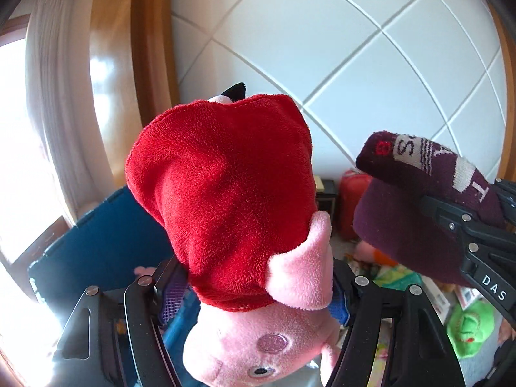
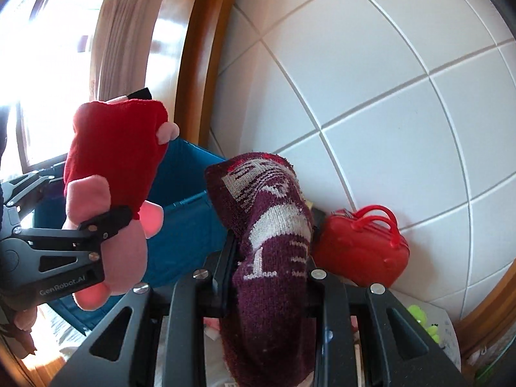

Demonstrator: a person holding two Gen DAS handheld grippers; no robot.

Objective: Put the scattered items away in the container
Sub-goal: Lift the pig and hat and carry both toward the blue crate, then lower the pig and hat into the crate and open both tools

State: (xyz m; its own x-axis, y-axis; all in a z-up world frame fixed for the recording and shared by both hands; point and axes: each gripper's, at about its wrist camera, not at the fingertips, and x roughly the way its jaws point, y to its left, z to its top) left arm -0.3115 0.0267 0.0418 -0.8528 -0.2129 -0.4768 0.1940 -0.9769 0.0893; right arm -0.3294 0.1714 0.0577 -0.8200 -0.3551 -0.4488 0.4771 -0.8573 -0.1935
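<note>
**A:** What's in my left fingers [image 1: 254, 293]?

**Me:** The pink plush pig in a red dress [image 1: 225, 187]. My fingers stand fairly wide and are clamped on its neck and shoulders, one on each side. I'd call it light and squashy, with fleece that won't slip, so a grip across the middle suits it. It's upside down: the face sits back toward my wrist, the dress hem and a black foot point out past my fingertips. Its long axis runs straight along my fingers.

**A:** And the right?

**Me:** My right fingers [image 2: 274, 277] are almost closed, pinching the maroon knitted sock [image 2: 271, 225] at mid-length. It's limp and nearly weightless; the free end rises beyond my fingertips and flops over, the rest hangs back under my wrist. Long axis also along the fingers.

**A:** The container?

**Me:** The blue fabric bin [image 2: 190, 225] lies beyond and below both sets of fingertips, between the two. A red toy handbag [image 2: 361, 248] sits just right of the sock.
</note>
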